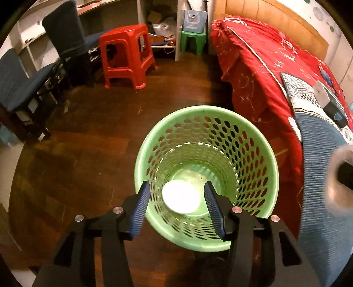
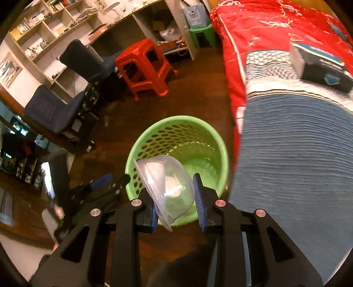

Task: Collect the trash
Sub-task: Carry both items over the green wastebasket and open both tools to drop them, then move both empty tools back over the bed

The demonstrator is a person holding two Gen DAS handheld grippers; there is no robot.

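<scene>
Trash in this scene was a clear plastic bowl [image 2: 168,187], tilted on its side and pinched between the blue pads of the right gripper [image 2: 176,204], which was clenched on it just above the near rim of the green perforated wastebasket [image 2: 154,141]. Seen from the left wrist, the left gripper [image 1: 177,208] hung with its jaws spread wide and nothing between them, directly over the same wastebasket [image 1: 253,141], and a round white object [image 1: 181,196] showed below the gap, down inside the basket; whether it rested on the bottom or was in the air could not be told. A blurred, pale round shape [image 1: 338,178] sat at the right edge of that view, too smeared to identify. The wastebasket stood on the dark wooden floor [image 1: 88,136] just beside the bed, where a blue ribbed cloth [image 2: 291,154] hung over the red bedspread [image 1: 253,66]. A dark box [image 2: 322,66] lay on the patterned part of that cloth. Farther off on the floor stood a red plastic stool [image 1: 126,55], with dark blue chairs [image 1: 66,33] to its left and a small green stool [image 1: 193,42] carrying a pale bag [image 1: 194,21] beyond it. Shelves [image 2: 44,33] with books lined the far wall
</scene>
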